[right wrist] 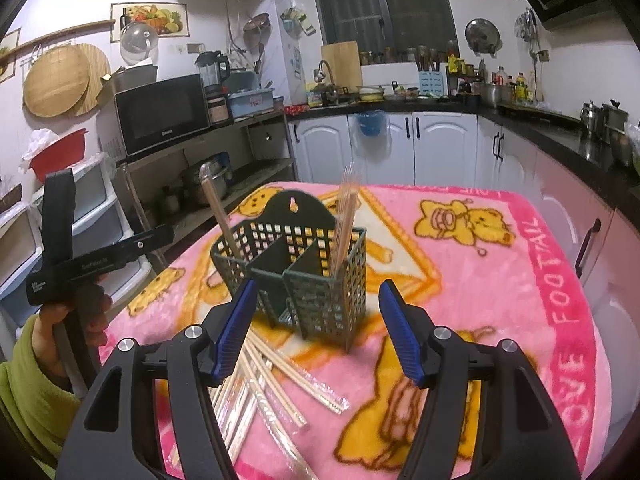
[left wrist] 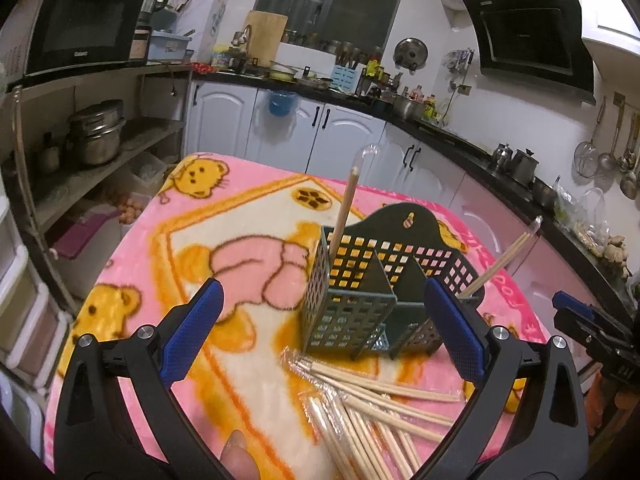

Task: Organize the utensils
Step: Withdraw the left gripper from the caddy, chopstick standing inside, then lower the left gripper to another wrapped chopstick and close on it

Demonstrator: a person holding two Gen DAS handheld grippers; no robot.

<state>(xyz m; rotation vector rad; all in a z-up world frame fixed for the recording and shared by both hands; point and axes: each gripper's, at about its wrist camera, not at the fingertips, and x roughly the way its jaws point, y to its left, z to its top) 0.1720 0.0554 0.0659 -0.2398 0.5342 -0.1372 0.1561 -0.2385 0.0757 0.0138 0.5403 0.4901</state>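
Note:
A dark green slotted utensil basket (left wrist: 352, 312) (right wrist: 304, 276) with divided compartments stands upright on a pink bear-print blanket (left wrist: 240, 220) (right wrist: 480, 280). Plastic-wrapped wooden chopsticks stand in its left compartment (left wrist: 344, 216) (right wrist: 220, 216) and right compartment (left wrist: 500, 264) (right wrist: 346, 216). Several more wrapped chopsticks (left wrist: 372, 412) (right wrist: 272, 376) lie fanned on the blanket in front of the basket. My left gripper (left wrist: 324, 286) hangs open just short of the basket, above the loose pile. My right gripper (right wrist: 318, 286) is also open, facing the basket's front corner, with nothing held.
A hand in a green sleeve (right wrist: 36, 380) holds the left tool's black handle at the left edge. Beyond the table run white cabinets (right wrist: 440, 140), a dark counter crowded with pots and bottles (left wrist: 408, 106), and a shelf with a microwave (left wrist: 84, 28).

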